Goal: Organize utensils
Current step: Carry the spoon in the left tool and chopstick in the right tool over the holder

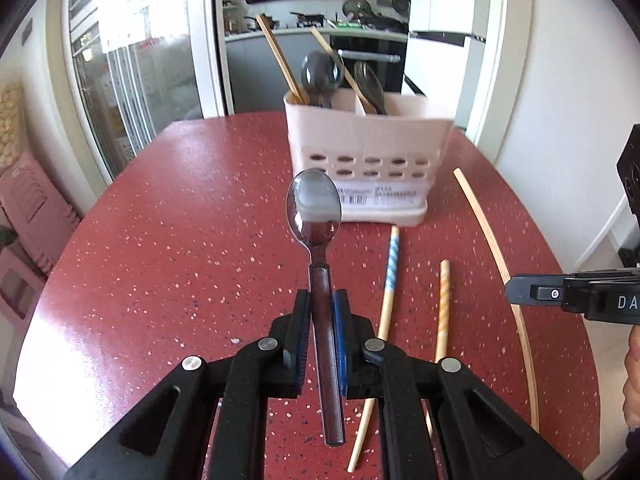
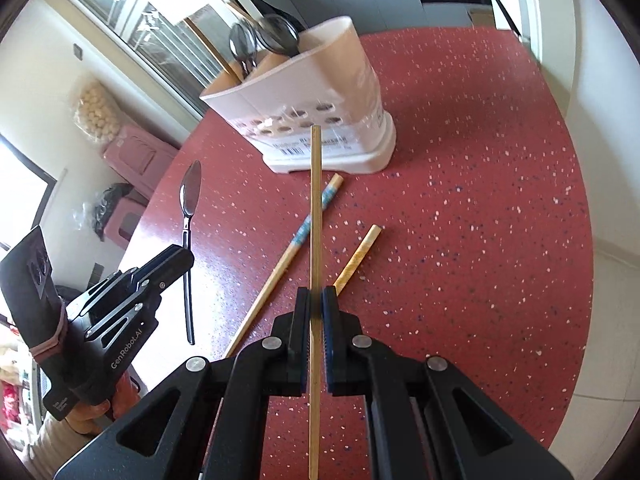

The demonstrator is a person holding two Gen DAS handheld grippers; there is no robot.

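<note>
My left gripper (image 1: 322, 300) is shut on the dark handle of a steel spoon (image 1: 314, 208), held above the red table with its bowl pointing at the pink utensil holder (image 1: 368, 152). My right gripper (image 2: 316, 300) is shut on a plain wooden chopstick (image 2: 316, 200), also raised; it shows in the left wrist view (image 1: 494, 248) too. The holder (image 2: 320, 120) has spoons and chopsticks in its left compartments. Two patterned chopsticks lie on the table: a blue-tipped one (image 1: 390, 276) (image 2: 304, 236) and an orange-tipped one (image 1: 443, 304) (image 2: 360, 256). The left gripper shows in the right wrist view (image 2: 168, 264).
The red speckled table (image 1: 180, 240) (image 2: 480, 200) is round, with its edge near white walls on the right. Pink stools (image 1: 32, 208) stand off its left side. A glass door and a kitchen lie behind the holder.
</note>
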